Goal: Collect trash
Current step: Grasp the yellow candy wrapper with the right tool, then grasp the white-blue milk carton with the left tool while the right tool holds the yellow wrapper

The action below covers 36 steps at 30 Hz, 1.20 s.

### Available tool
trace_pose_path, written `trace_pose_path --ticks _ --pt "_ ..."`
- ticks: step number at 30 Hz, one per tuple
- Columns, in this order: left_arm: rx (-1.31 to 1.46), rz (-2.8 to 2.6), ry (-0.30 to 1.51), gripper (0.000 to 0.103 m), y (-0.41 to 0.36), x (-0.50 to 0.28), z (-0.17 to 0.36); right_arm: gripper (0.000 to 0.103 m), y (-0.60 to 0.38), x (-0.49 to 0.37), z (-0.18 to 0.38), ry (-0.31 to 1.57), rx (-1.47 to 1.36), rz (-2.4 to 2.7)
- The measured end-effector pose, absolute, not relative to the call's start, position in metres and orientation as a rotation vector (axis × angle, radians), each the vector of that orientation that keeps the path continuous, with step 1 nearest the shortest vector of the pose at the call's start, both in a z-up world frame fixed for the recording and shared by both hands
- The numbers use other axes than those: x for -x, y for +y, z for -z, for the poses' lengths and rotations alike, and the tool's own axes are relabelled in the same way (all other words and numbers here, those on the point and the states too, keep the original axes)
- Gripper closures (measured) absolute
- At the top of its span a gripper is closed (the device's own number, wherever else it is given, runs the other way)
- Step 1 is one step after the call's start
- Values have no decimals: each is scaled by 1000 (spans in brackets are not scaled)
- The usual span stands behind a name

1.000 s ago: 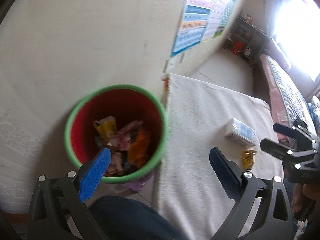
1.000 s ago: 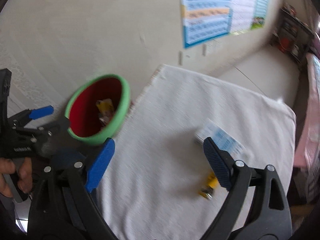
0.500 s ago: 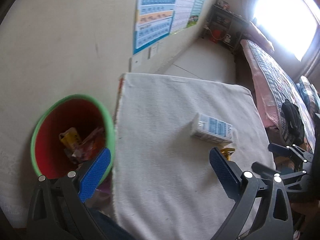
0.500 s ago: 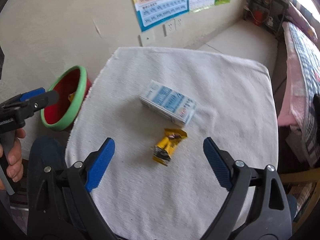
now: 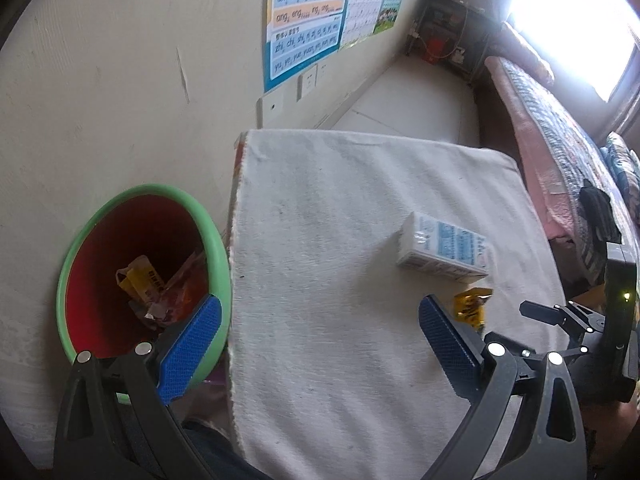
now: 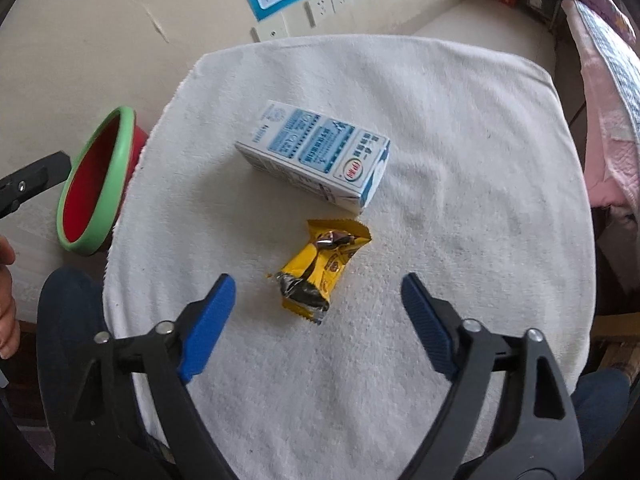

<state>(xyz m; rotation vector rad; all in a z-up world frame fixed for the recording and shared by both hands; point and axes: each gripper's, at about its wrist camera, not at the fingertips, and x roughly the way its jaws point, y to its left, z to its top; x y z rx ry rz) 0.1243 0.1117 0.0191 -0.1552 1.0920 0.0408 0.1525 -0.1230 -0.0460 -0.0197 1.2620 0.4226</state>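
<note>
Both hand-held grippers gape empty; yellow wrapper (image 6: pixel 318 270), centre frame, is probably light, crinkly and slippery, so pinch its middle.

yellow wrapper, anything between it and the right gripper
Nothing visible does. The right gripper is open, and the yellow wrapper lies on bare white cloth just ahead of its fingertips. The milk carton sits beyond the wrapper, not in the path.
</note>
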Motion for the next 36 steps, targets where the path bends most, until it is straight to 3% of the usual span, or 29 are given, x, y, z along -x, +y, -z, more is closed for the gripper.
trace_pose_path --ticks 6,10,14,27,36 --pt "162 -46 1117 8 116 -134 -8 45 -119 -164 64 1305 8 -433" --pt "162 -38 1126 8 114 -139 -2 83 -117 -165 70 1331 11 -454" --pt "163 -19 1134 8 105 -145 3 96 -124 -163 69 1333 21 -465" --pt "119 133 1130 8 29 -187 1 97 -185 -174 35 1260 -14 -404" --pt "-42 222 1226 8 -24 -217 26 97 -236 -178 32 1250 -61 -331"
